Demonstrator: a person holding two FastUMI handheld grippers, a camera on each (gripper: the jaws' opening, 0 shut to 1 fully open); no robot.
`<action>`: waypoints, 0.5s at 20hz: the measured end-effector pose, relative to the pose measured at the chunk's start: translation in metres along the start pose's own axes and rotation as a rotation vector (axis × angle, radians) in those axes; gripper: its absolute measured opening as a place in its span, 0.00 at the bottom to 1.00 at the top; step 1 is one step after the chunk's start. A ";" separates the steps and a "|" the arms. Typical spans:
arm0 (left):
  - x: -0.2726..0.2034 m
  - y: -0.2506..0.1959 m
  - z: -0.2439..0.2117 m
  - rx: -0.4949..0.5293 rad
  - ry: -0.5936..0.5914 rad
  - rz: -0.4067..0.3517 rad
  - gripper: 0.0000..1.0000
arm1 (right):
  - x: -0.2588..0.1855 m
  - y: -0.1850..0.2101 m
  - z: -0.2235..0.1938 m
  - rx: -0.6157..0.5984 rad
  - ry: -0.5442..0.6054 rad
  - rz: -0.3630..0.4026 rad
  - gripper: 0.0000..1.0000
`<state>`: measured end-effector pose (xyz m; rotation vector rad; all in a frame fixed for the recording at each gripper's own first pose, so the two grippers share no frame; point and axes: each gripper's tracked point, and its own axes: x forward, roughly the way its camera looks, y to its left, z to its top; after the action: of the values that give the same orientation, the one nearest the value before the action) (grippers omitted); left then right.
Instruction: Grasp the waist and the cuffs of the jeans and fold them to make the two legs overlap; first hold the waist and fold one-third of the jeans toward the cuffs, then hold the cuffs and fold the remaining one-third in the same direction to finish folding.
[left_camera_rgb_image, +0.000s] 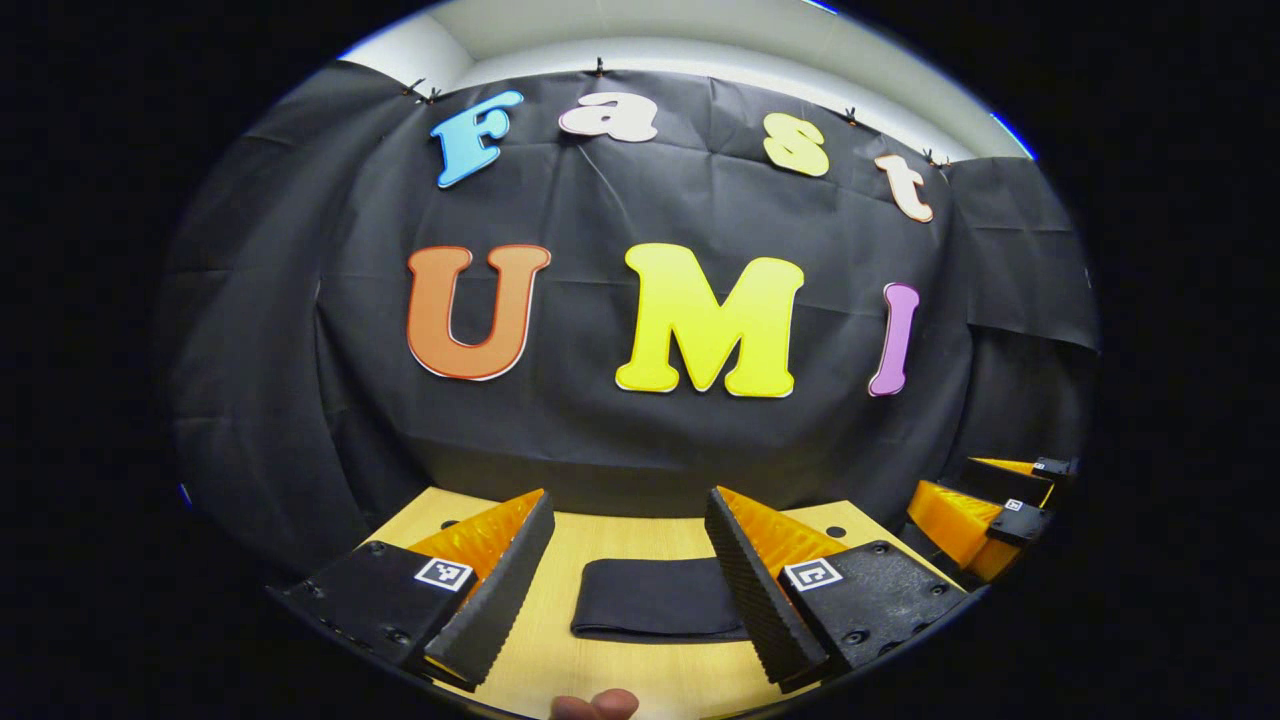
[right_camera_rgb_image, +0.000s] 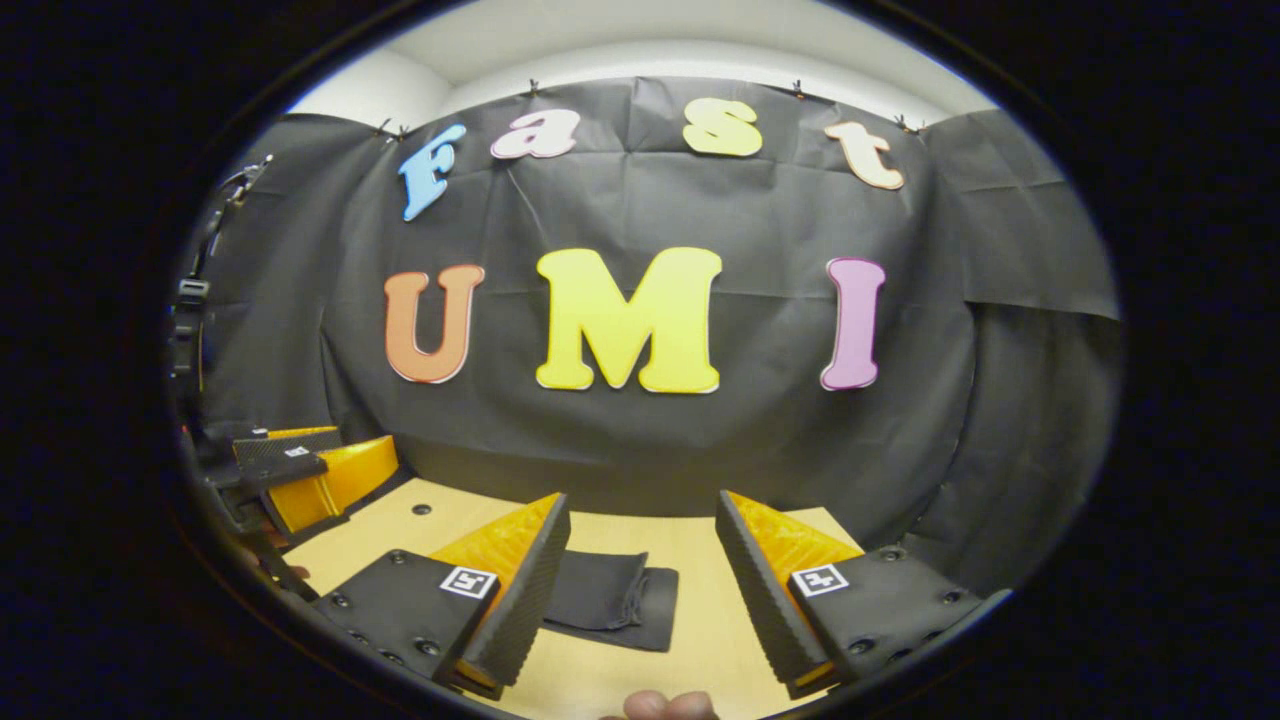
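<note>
The dark jeans (left_camera_rgb_image: 655, 598) lie folded into a flat rectangle on the wooden table (left_camera_rgb_image: 620, 680), below and ahead of both grippers. In the left gripper view my left gripper (left_camera_rgb_image: 632, 592) hangs open above the table, the bundle showing between its fingers. The right gripper (left_camera_rgb_image: 985, 520) appears at that view's right edge. In the right gripper view the folded jeans (right_camera_rgb_image: 612, 600) lie left of centre, partly behind the left finger. My right gripper (right_camera_rgb_image: 632, 590) is open and holds nothing. The left gripper (right_camera_rgb_image: 310, 470) shows at that view's left edge.
The table's far edge (right_camera_rgb_image: 640, 512) runs along the black cloth wall. Small round holes (right_camera_rgb_image: 422, 509) mark the tabletop near the back. A person's fingertips (left_camera_rgb_image: 595, 705) peek in at the bottom of the left gripper view.
</note>
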<state>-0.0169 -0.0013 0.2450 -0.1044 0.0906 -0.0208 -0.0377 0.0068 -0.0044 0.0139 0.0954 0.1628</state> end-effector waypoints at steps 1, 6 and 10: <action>-0.007 0.003 -0.002 -0.013 0.003 0.005 0.97 | -0.003 0.004 0.002 -0.010 -0.014 -0.005 0.89; -0.022 0.013 -0.007 -0.005 -0.019 0.025 0.97 | -0.019 0.020 0.009 -0.028 -0.098 -0.035 0.92; -0.028 0.009 -0.009 0.003 -0.043 0.009 0.97 | -0.025 0.023 0.000 -0.035 -0.089 -0.056 0.94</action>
<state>-0.0456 0.0074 0.2379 -0.1016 0.0482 -0.0094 -0.0663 0.0256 -0.0018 -0.0166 0.0043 0.1074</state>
